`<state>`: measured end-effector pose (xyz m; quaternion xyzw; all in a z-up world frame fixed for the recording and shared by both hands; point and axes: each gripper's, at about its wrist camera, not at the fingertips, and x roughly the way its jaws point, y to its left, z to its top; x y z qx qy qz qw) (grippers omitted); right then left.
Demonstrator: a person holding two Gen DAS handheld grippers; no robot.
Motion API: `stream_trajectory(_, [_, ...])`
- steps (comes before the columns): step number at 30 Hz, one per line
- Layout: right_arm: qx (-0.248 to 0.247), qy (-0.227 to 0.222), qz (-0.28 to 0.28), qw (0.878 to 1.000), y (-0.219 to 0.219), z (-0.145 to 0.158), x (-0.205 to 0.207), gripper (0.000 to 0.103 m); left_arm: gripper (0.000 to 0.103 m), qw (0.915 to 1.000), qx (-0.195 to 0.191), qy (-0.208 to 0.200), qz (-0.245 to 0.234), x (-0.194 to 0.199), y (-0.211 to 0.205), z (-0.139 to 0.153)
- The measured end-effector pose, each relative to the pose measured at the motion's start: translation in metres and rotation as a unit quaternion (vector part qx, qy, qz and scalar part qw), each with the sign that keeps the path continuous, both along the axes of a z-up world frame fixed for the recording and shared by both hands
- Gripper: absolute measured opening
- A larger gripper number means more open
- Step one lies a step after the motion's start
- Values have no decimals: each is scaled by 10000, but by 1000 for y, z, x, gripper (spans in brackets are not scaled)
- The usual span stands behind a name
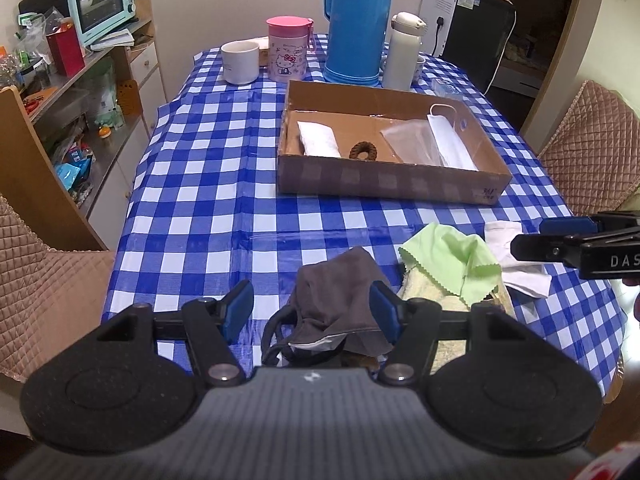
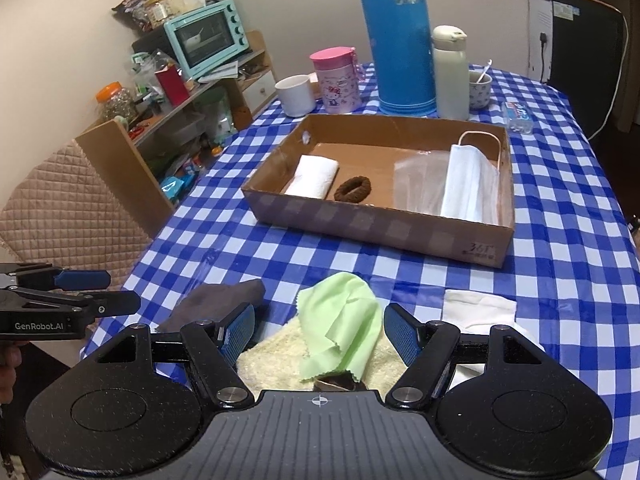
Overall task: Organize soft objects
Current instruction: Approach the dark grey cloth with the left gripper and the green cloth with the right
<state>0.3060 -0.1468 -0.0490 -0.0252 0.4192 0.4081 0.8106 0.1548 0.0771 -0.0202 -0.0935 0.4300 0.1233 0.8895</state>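
A shallow cardboard box (image 1: 384,188) (image 2: 360,226) sits mid-table with a folded white cloth (image 1: 318,140) (image 2: 314,176), a brown hair tie (image 1: 362,151) (image 2: 353,189), a clear bag (image 2: 416,184) and a white face mask (image 1: 450,140) (image 2: 470,188) in it. Near the front edge lie a grey cloth (image 1: 334,296) (image 2: 218,304), a light green cloth (image 1: 452,258) (image 2: 344,320) on a cream towel (image 1: 432,300) (image 2: 276,360), and a white cloth (image 1: 516,256) (image 2: 476,306). My left gripper (image 1: 314,314) is open over the grey cloth. My right gripper (image 2: 319,334) is open over the green cloth.
At the table's back stand a blue thermos (image 1: 358,20), a white bottle (image 1: 402,52), a pink cup (image 1: 288,48) and a white mug (image 1: 240,62). Padded chairs (image 1: 44,292) (image 1: 592,140) flank the table; a cluttered shelf with a teal oven (image 1: 102,0) stands left.
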Motion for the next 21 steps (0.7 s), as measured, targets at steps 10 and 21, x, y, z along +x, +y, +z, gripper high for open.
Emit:
stream_trajectory(10, [-57, 29, 94, 9999, 8, -7, 5, 72, 62, 10000, 25, -4, 18, 2, 1, 1])
stream_trajectory(21, [-84, 29, 139, 9999, 17, -11, 12, 72, 62, 10000, 11, 18, -7, 13, 2, -1])
